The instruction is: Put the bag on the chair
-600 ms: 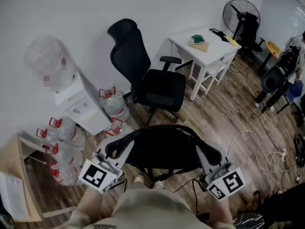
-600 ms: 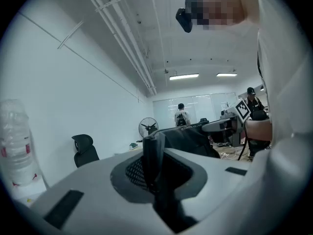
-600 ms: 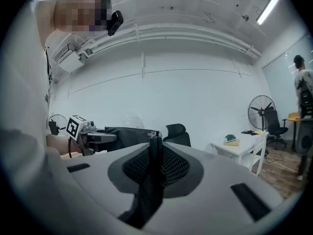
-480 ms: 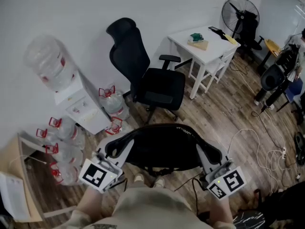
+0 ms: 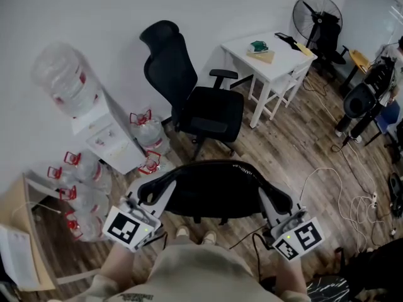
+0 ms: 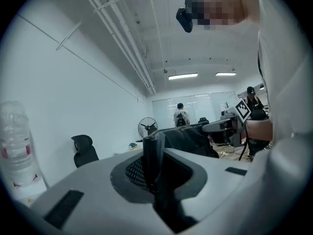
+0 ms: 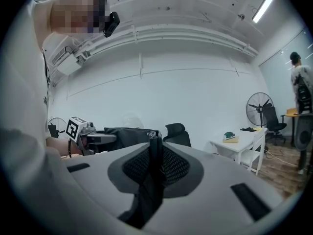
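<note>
A black bag (image 5: 214,190) hangs stretched between my two grippers over the wooden floor, just in front of my feet. My left gripper (image 5: 146,197) is shut on a black strap at the bag's left end (image 6: 152,155). On the right end, my right gripper (image 5: 283,204) is shut on the other strap (image 7: 155,153). The black office chair (image 5: 204,115) stands beyond the bag, its seat empty and facing right. In the left gripper view, the bag (image 6: 188,138) runs across to the right gripper (image 6: 230,126). The chair (image 7: 177,133) also shows in the right gripper view.
A white water dispenser (image 5: 104,137) with several water bottles (image 5: 82,190) round it stands left of the chair. A white table (image 5: 267,55) and a fan (image 5: 318,17) are at the back right. Cables (image 5: 352,200) lie on the floor at right. A cardboard box (image 5: 25,231) sits at far left.
The whole view has slid up a little. The bag and both grippers keep their places relative to the chair, and both grips are unchanged.
</note>
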Tool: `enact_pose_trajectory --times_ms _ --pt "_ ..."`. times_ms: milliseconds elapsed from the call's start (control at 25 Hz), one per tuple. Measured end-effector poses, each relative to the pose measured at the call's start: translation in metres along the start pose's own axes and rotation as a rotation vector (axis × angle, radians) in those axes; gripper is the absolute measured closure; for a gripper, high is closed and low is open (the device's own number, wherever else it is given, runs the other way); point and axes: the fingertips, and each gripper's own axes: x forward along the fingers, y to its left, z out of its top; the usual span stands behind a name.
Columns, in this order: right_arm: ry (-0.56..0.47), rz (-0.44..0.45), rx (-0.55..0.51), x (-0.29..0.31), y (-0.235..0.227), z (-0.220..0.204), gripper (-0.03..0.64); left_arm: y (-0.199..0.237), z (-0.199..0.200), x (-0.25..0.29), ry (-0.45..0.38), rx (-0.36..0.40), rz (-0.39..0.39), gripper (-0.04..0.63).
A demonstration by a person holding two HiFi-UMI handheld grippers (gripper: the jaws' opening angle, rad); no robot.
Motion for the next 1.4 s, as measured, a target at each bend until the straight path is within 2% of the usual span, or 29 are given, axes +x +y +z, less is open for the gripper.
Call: enact_pose_trajectory --times_ms 760,1120,1400 --pt "-0.021 -0.023 -0.002 -0.021 -0.016 -0.002 0.551 -0.022 -0.004 0.016 -0.011 -0.006 -0.021 0.535" --pt "-0.007 -0.047 0.003 0.000 -0.048 -0.017 0.551 -0.006 -0.019 0.054 -0.012 0.001 -0.035 0.535" --pt "0.008 -0.046 0.006 0.040 -0.080 -0.021 0.551 0.026 -0.027 0.090 -0.002 -0.011 -0.028 0.535"
